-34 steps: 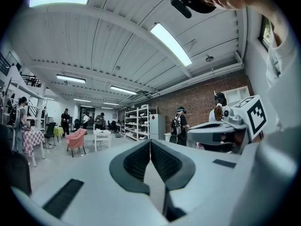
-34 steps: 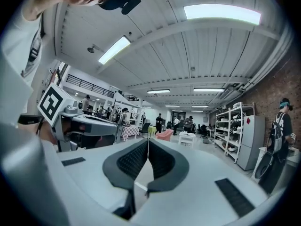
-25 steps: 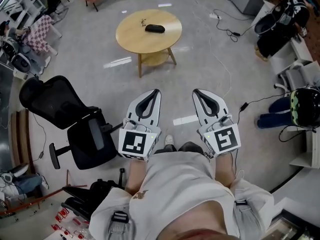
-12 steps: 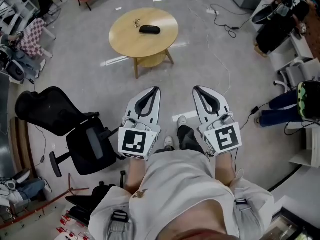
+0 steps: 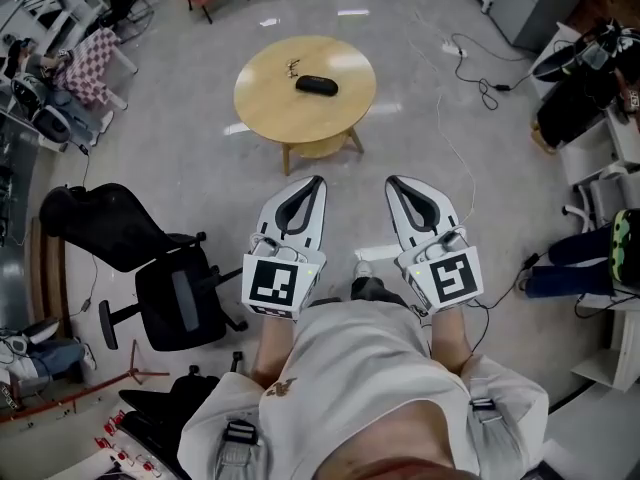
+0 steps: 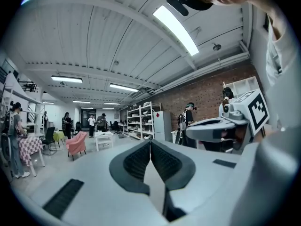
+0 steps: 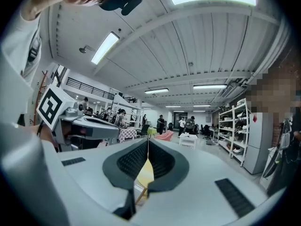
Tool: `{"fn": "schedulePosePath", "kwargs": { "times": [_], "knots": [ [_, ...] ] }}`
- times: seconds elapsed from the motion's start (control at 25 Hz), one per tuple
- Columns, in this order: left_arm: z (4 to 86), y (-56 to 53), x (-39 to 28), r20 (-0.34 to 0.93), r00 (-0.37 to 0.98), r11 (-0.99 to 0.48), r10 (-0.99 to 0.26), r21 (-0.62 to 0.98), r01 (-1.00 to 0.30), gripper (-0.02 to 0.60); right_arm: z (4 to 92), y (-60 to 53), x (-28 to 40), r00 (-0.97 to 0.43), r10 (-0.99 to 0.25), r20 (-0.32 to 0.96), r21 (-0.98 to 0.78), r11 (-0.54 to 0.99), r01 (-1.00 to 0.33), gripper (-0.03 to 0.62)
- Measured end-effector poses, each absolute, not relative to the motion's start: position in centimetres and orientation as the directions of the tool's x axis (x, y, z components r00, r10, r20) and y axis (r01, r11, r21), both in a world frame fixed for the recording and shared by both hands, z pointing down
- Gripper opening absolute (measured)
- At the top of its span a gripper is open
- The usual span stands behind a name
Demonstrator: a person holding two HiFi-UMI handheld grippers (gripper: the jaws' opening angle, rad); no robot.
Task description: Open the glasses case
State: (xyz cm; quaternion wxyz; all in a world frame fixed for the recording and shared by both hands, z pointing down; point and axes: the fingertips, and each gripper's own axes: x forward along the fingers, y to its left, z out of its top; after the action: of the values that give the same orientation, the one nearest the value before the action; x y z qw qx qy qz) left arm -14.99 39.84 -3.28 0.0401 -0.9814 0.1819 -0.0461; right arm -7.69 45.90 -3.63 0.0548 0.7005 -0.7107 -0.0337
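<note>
Glasses case [image 5: 316, 85]: dark, oblong, rounded ends, lid down, lying flat. It sits on the round wooden table [image 5: 268, 103], about mid-top, slightly toward the far edge. There's a small metallic item [image 5: 292, 66] just beside it on the table, on the far-left side. Probably folded glasses, but too small to confirm.

Left gripper [image 5: 316, 181]: jaws pressed together tip to tip, nothing between them. Right gripper [image 5: 391, 181]: same, closed and empty.

Both grippers are held level, side by side, on the near side of the table and well apart from it, over bare floor. Tips point toward the table. The case is well beyond both sets of jaws, roughly ahead of the left gripper's tips and off to the left of the right gripper's line.

In the right gripper view, a sliver of the table's yellow top shows through the gap behind the closed pads. The case can't be made out there.
</note>
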Motion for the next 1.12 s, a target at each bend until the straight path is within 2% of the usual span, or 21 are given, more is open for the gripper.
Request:
{"fn": "schedulePosePath", "kwargs": {
  "times": [0.36, 1.12],
  "knots": [
    [-3.5, 37.6, -9.2, 0.067, 0.913, -0.913, -0.404, -0.093, -0.397, 0.020, -4.0, 43.0, -1.2, -0.055, -0.998, 0.021, 0.123, 0.057, -0.991, 0.021],
    [-2.2, 26.8, -1.6, 0.079, 0.905, -0.906, -0.418, -0.114, -0.408, 0.020, -2.3, 32.3, 6.3, -0.063, -0.996, 0.063, 0.111, 0.069, -0.991, 0.021]
  ]
}}
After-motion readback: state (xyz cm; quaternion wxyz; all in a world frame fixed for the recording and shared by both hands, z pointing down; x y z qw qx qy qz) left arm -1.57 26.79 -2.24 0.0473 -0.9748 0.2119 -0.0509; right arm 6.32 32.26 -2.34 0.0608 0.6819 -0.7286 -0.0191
